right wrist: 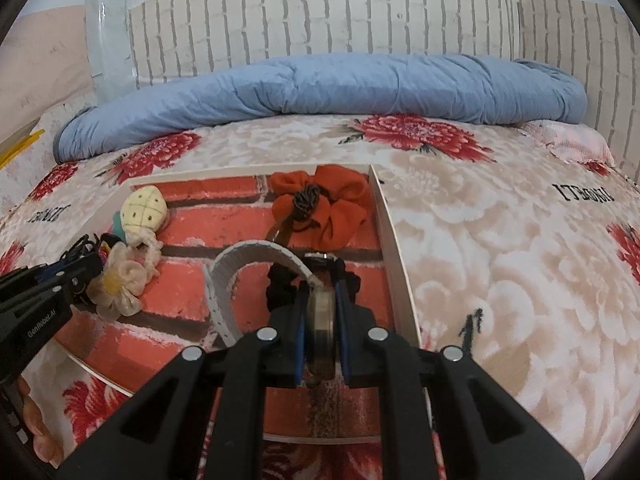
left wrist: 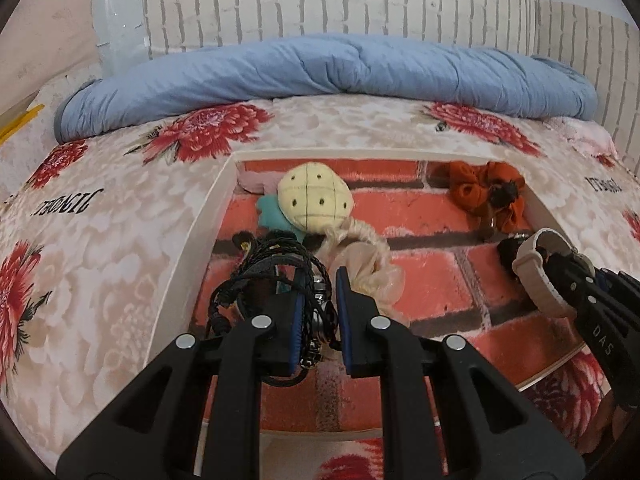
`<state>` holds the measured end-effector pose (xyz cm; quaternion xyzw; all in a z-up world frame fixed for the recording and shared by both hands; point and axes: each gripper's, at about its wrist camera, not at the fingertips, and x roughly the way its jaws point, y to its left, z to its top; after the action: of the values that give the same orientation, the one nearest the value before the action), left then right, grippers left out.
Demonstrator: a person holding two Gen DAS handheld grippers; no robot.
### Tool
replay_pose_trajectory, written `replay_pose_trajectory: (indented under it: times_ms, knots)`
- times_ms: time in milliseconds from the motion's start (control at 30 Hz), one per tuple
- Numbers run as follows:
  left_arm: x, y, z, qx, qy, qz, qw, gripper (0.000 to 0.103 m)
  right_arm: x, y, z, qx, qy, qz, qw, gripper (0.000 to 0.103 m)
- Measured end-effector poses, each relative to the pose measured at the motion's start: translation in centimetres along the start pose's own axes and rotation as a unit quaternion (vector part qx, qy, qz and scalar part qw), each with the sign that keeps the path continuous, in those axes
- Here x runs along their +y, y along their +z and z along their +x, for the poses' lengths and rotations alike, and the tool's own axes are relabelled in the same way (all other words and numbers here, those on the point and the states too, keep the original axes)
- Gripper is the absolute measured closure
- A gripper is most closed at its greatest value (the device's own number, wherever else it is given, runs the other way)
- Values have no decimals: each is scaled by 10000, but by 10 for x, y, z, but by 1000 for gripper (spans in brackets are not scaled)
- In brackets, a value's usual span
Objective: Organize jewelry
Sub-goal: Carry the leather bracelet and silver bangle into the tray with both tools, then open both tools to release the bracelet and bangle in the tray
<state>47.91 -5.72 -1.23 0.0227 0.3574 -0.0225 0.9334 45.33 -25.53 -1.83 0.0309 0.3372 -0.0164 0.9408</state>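
A shallow white box (left wrist: 218,200) with a red brick-pattern floor lies on the bed. My left gripper (left wrist: 320,304) is shut on a black braided cord bracelet (left wrist: 276,264) with a metal clasp, over the box's left side. My right gripper (right wrist: 321,304) is shut on a watch (right wrist: 320,320) with a white strap (right wrist: 240,256), over the box's right side; it shows at the right edge of the left wrist view (left wrist: 536,276). A black scrunchie (right wrist: 280,280) lies under the watch.
In the box lie a plush pineapple (left wrist: 316,196), a cream fabric flower (right wrist: 120,280) and an orange fabric flower hair tie (right wrist: 324,204). A floral bedspread (right wrist: 500,260) surrounds the box. A rolled blue quilt (right wrist: 320,84) lies along the brick-pattern wall (right wrist: 320,12).
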Motion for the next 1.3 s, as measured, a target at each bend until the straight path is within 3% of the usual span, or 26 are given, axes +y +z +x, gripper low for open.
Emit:
replay_pose_trajectory:
  times_ms: [500, 833, 900, 967, 1100, 1167, 1300]
  knots:
    - [5, -4, 14, 287, -100, -100, 9995, 87, -3, 0, 9, 180, 28, 70, 9998, 89]
    - [9, -5, 18, 359, -97, -179, 9991, 51, 0, -1, 10, 211, 45, 15, 9998, 84]
    - [8, -6, 18, 353, -84, -153, 9992, 46, 0, -1, 8, 181, 73, 36, 9998, 74]
    - [7, -6, 17, 340, -58, -137, 9993, 42, 0, -1, 6, 131, 53, 38, 9999, 56]
    - [8, -7, 15, 304, -96, -144, 9994, 32, 0, -1, 1, 55, 56, 1, 10000, 53]
    - [7, -7, 14, 295, -112, -117, 9994, 28, -1, -1, -2, -3, 42, -4, 10000, 43]
    - [2, -9, 7, 220, -97, 13, 9997, 17, -3, 0, -10, -119, -3, -39, 9999, 34]
